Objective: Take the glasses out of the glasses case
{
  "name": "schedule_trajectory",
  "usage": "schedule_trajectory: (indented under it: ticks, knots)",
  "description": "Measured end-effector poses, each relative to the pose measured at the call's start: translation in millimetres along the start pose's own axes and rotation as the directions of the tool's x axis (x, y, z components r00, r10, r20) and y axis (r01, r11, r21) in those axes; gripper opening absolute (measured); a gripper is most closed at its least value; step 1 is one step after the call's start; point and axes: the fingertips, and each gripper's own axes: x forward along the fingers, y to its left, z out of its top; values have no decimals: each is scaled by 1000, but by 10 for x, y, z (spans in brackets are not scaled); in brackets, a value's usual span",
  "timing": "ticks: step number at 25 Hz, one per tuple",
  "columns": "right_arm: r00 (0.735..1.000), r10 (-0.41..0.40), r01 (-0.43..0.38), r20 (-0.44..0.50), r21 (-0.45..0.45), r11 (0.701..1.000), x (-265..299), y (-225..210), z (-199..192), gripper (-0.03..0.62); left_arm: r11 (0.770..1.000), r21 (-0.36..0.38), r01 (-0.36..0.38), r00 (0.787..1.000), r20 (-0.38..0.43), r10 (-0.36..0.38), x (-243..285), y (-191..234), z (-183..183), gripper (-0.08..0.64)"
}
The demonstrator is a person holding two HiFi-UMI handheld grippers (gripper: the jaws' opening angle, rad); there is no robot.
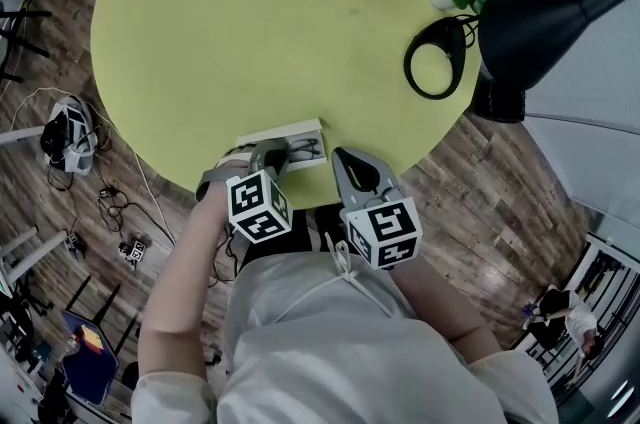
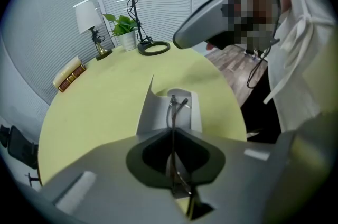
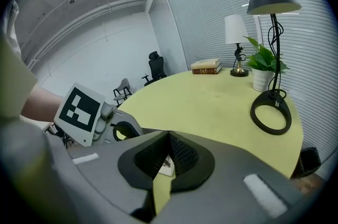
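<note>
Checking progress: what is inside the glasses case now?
The glasses lie partly inside the open glasses case, pinched by the left claw. The claw covers their near end.

head: steeply down | gripper views: low, close | shared: yellow table (image 1: 250,32)

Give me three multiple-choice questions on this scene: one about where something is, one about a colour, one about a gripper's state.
1. Where does the glasses case lie?
A) at the table's near edge, by the person
B) beside the plant
C) on the floor

2. What colour is the table?
A) white
B) yellow-green
C) black

3. How is the left gripper?
A) wide open
B) shut on nothing
C) shut on the glasses

Answers:
1 A: in the head view the case sits at the rim nearest the person.
2 B: the round top is yellow-green in every view.
3 C: in the left gripper view the thin frame is pinched between closed jaws.
</note>
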Motion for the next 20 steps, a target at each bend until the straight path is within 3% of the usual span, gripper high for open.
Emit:
schedule_trajectory:
  ticks: [4,8,15,20]
  knots:
    - [1000,4,-4,9,-6,1000,-53,50,41,-1,999,52,7,1000,-16,-6,0,-13,-16,15]
    - [1000,5,-5,14,-9,1000,-139,46,60,0,998,56,-2,1000,-11,3,-30,-5,2,15]
    - [1000,24,-24,14,-3,1000,-280,76,50,0,995,41,-93,994,53,91,-226,33,126,15]
    - [999,29,-28,44,-19,999,-360,-1,152,0,982,21,-189,978,89,186,-427,140,246,15]
